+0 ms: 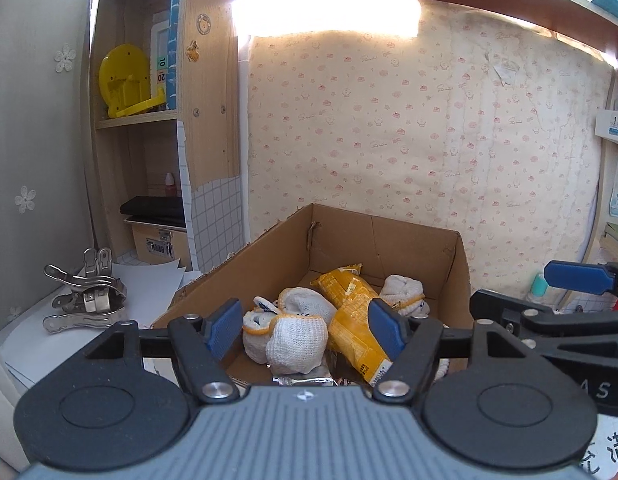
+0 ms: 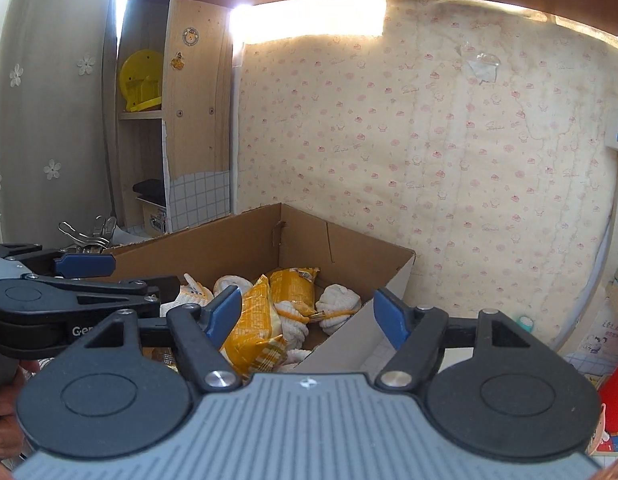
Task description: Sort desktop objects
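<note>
The left gripper [image 1: 307, 330] hangs over the near edge of an open cardboard box [image 1: 269, 252], its 2 blue-padded fingers [image 1: 223, 328] spread wide with nothing between them. Inside the box lie several rolled white gloves with yellow cuffs [image 1: 295, 336] and 2 yellow snack packets [image 1: 355, 320], piled together on the box floor; a small silver foil packet [image 1: 303, 380] shows just below the gloves, partly hidden by the gripper body.

The right gripper [image 2: 311, 314] sits beside the left one, over the box's right near corner, and its fingers [image 2: 225, 310] are likewise parted and empty. From its view 1 yellow packet [image 2: 255, 330] leans against the gloves [image 2: 339, 300] near the white outer side of the box wall [image 2: 349, 344].

To the left of the box, on white paper sheets [image 1: 149, 280], rests a heap of metal clips [image 1: 87, 292]. Behind them stands a wooden shelf unit [image 1: 207, 92] holding a yellow plastic object [image 1: 125, 84]. Patterned wallpaper [image 1: 429, 120] covers the wall behind the box.
</note>
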Action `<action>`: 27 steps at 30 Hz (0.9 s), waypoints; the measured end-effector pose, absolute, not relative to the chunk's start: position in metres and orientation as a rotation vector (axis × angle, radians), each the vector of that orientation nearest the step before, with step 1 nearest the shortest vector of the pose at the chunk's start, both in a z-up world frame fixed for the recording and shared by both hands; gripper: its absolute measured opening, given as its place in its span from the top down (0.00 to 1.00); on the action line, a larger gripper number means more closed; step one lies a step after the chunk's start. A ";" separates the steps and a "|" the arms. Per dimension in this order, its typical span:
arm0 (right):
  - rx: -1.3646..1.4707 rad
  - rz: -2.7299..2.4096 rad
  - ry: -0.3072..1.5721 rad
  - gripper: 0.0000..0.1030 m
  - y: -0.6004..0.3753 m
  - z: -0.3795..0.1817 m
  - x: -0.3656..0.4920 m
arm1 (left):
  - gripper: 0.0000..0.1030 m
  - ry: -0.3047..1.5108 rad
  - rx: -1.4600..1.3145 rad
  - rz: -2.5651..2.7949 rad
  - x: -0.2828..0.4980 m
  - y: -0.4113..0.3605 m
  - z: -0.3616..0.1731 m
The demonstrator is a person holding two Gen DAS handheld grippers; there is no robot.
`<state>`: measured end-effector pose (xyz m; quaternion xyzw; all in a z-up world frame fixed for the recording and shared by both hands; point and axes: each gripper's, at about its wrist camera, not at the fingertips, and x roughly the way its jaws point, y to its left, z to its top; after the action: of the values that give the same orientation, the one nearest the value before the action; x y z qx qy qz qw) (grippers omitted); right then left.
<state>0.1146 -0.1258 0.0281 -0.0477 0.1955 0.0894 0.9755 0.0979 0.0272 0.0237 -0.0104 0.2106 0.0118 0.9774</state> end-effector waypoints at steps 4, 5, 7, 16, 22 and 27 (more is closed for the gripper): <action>-0.091 0.165 0.392 0.20 -0.127 0.026 0.098 | 0.23 0.421 -0.021 0.030 0.084 0.028 0.026; -0.089 0.159 0.392 0.18 -0.128 0.026 0.094 | 0.22 0.418 -0.017 0.032 0.081 0.028 0.026; -0.104 0.133 0.390 0.13 -0.128 0.026 0.088 | 0.21 0.412 -0.009 0.034 0.074 0.027 0.027; -0.148 0.089 0.423 0.09 -0.126 0.023 0.077 | 0.20 0.432 0.000 0.041 0.058 0.026 0.021; -0.157 0.099 0.431 0.09 -0.120 0.021 0.073 | 0.20 0.428 -0.007 0.054 0.054 0.032 0.020; -0.172 0.107 0.428 0.09 -0.115 0.022 0.073 | 0.20 0.424 -0.018 0.061 0.052 0.036 0.021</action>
<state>0.0727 -0.1154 0.0220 -0.0850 0.2122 0.0530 0.9721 0.0519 0.0361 0.0209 -0.0091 0.2102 0.0302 0.9771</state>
